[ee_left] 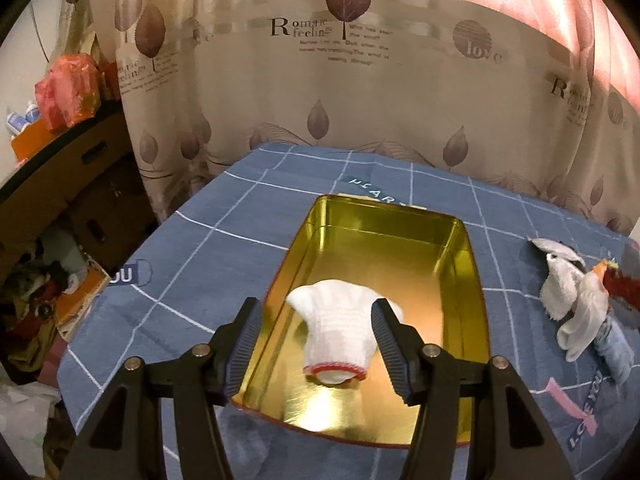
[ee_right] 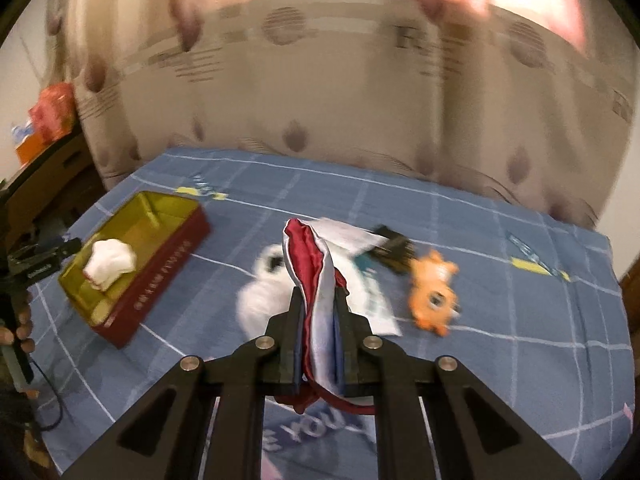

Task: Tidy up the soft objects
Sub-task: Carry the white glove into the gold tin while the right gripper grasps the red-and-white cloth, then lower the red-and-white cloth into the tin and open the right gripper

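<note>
Centrally, landmark: gold-lined tin [ee_left: 384, 240], red on the outside, standing on the blue checked cloth [ee_left: 224, 216] that covers the bench.
Left gripper [ee_left: 318, 344]: hangs over the near end of the tin; jaws spread wide, one to each side of the white sock, gripping nothing.
White sock [ee_left: 334, 336]: bunched, red-trimmed cuff toward the camera, lying inside the tin at its near end; whether the right-hand jaw touches it cannot be told.
Right gripper [ee_right: 318, 320]: to the right of the tin, above the cloth; jaws closed tight on a red and white satin cloth [ee_right: 308, 256], which rises between them and trails below.
Remaining soft items: white fluffy piece [ee_right: 260, 292], orange plush toy [ee_right: 434, 288] and a dark blurred item [ee_right: 394, 246] lie on the cloth right of the tin, near one another.
Backdrop: leaf-printed curtain [ee_left: 360, 92] behind the tin.
</note>
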`<control>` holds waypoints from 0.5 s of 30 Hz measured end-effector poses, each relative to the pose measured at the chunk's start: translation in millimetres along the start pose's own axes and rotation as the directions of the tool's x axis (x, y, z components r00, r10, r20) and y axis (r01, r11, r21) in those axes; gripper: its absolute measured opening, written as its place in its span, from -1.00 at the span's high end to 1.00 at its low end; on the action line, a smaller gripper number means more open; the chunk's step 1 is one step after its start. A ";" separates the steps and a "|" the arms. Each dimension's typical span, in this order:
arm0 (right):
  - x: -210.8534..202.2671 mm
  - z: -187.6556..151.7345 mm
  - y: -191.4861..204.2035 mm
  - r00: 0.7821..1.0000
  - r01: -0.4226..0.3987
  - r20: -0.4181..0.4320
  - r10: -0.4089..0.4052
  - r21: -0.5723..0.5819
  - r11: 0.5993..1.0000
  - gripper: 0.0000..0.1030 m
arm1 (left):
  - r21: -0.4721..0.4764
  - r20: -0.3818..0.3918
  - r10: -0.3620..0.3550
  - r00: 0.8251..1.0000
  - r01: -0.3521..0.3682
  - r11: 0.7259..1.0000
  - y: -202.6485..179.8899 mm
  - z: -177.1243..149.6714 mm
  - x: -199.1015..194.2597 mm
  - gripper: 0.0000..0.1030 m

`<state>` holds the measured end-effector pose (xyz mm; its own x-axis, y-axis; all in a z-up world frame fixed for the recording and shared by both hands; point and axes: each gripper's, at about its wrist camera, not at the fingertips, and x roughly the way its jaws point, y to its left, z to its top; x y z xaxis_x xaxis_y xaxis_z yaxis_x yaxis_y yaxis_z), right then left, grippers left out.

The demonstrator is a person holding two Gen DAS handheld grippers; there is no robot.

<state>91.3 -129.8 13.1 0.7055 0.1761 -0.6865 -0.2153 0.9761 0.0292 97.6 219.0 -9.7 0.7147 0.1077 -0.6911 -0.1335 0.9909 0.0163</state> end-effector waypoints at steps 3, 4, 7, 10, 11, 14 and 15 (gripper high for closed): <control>8.2 12.4 32.0 0.999 -0.043 0.009 0.044 -0.050 0.998 0.79 | 0.012 0.001 0.018 1.000 -0.018 1.000 2.8 -4.1 -2.4 -0.13; 10.5 16.2 41.2 0.998 -0.058 0.012 0.059 -0.062 0.996 0.79 | 0.011 0.000 0.019 1.000 -0.019 1.000 4.0 -5.2 -3.4 -0.13; 20.3 28.0 69.6 0.994 -0.108 0.013 0.110 -0.095 0.990 0.79 | -0.002 -0.003 0.018 1.000 -0.018 1.000 10.2 -10.0 -7.7 -0.13; 32.4 41.1 102.8 0.988 -0.150 0.015 0.153 -0.138 0.979 0.79 | -0.020 -0.007 0.021 1.000 -0.021 1.000 16.5 -13.9 -10.1 -0.13; 36.0 44.7 111.6 0.986 -0.161 0.015 0.165 -0.148 0.976 0.79 | -0.029 -0.003 0.027 1.000 -0.027 0.999 18.9 -13.8 -10.6 -0.13; 50.2 56.9 141.3 0.980 -0.194 0.014 0.200 -0.177 0.965 0.80 | -0.068 0.009 0.039 0.999 -0.038 0.997 26.3 -12.5 -12.7 -0.13; 54.3 59.3 148.6 0.978 -0.203 0.013 0.209 -0.184 0.962 0.79 | -0.087 0.015 0.035 0.999 -0.034 0.996 30.6 -11.9 -13.6 -0.13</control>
<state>137.6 32.3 23.2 0.6535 0.3779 -0.6558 -0.4744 0.8797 0.0342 75.7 246.9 -8.4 0.7201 0.1437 -0.6788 -0.2168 0.9759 -0.0234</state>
